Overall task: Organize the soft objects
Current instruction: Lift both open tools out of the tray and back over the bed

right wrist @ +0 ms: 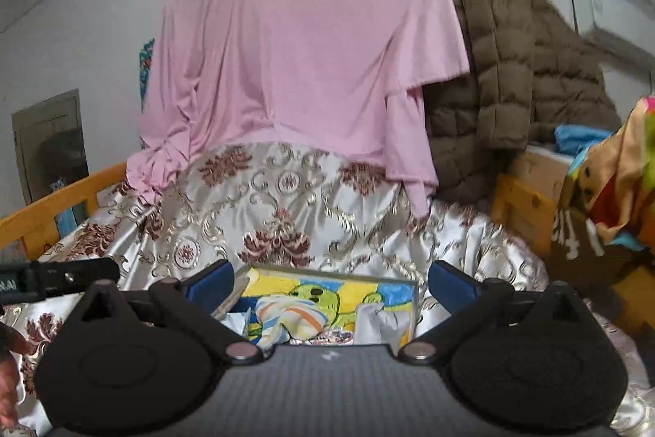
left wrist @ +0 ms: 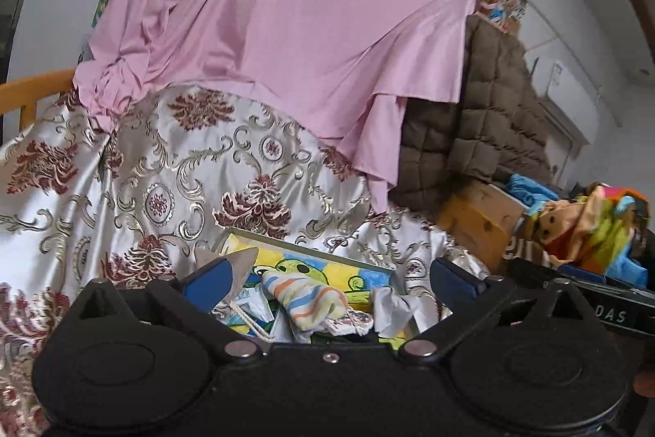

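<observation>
A satin floral bedspread (left wrist: 172,166) fills the scene, a pink sheet (left wrist: 286,27) draped behind. On it sits the cartoon-printed box (right wrist: 405,283), soft items inside — a striped cloth (left wrist: 307,300) among them. Both the left gripper (left wrist: 327,279) and right gripper (right wrist: 329,283) hover spread wide, empty — likely between placements; next, fetch another item.

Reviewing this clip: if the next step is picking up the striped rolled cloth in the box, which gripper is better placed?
Probably the left gripper, narrowly. Both it and the right gripper are open and empty. In the left wrist view the striped cloth lies roughly centred between the fingers; in the right wrist view it sits left of centre.
</observation>
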Motion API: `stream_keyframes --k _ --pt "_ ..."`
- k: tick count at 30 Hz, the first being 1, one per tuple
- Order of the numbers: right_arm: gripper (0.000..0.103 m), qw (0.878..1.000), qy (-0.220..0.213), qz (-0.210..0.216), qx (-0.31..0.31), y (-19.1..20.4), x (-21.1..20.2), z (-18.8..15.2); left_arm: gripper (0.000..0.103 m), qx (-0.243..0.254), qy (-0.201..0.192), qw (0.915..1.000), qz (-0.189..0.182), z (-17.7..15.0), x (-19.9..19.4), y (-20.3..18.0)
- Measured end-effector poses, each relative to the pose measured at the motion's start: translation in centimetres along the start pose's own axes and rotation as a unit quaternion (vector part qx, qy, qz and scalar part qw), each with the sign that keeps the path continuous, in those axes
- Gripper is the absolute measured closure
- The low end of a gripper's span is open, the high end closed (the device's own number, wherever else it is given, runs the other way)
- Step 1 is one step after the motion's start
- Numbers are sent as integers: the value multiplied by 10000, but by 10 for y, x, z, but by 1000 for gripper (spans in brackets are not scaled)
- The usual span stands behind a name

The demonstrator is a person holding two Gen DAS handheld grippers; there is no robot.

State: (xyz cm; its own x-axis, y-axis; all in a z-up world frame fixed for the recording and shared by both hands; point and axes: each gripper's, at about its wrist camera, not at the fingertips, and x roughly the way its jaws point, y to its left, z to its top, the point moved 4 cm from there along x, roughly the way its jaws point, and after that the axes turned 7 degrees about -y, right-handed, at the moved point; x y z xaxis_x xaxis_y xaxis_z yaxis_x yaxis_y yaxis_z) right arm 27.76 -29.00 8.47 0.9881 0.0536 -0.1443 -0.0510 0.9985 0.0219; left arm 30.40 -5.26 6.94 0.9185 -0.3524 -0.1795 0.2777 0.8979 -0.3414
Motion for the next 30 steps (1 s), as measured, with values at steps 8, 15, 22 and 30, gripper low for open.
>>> stream_keyframes --k 8,15,22,30 --pt "0 9991 -405 -84 97 18 -64 -16 1 334 -30 9994 28 -13 -68 10" --pt "0 9984 -474 -247 198 30 -95 -38 1 115 219 9996 130 -37 -101 33" --pt "0 9988 163 -402 206 49 -114 -74 1 106 560 9980 288 -58 -121 47" --pt "0 9943 942 -492 100 69 -127 -124 1 325 1368 9883 593 -83 -113 53"
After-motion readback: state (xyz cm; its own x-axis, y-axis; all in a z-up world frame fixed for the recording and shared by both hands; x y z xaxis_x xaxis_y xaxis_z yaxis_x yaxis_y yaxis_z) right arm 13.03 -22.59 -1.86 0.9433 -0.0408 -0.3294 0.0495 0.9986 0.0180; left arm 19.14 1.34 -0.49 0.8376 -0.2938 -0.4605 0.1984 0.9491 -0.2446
